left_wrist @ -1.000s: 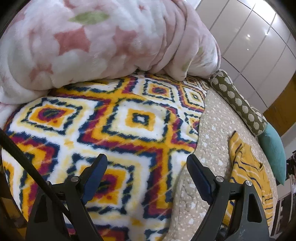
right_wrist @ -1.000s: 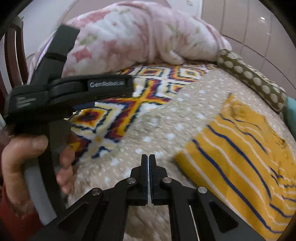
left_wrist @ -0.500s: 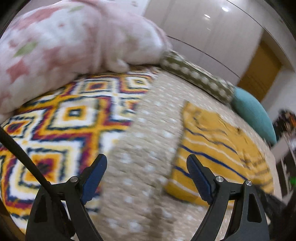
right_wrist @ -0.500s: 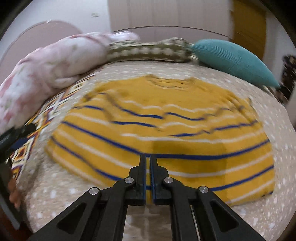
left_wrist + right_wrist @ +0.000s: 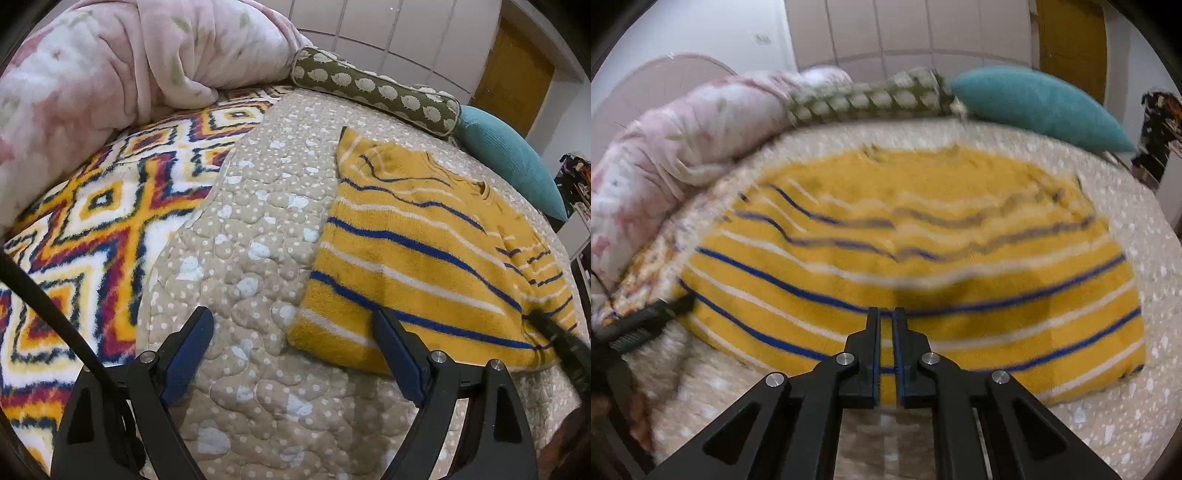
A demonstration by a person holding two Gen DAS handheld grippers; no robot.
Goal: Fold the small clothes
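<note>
Two hand-held grippers hover over a bed [image 5: 251,236]. One yellow striped sweater [image 5: 424,258] lies flat on the beige quilt, near a spotted bolster [image 5: 373,92] and a teal cushion [image 5: 513,162]. The left hand-held gripper [image 5: 291,343] is released, jaws spread wide, one finger over the quilt and the other over the sweater's near corner. The right hand-held gripper [image 5: 885,354] stands over the sweater's hem, jaws nearly clenched with a narrow gap and nothing gripped; they have just been opening slightly.
</note>
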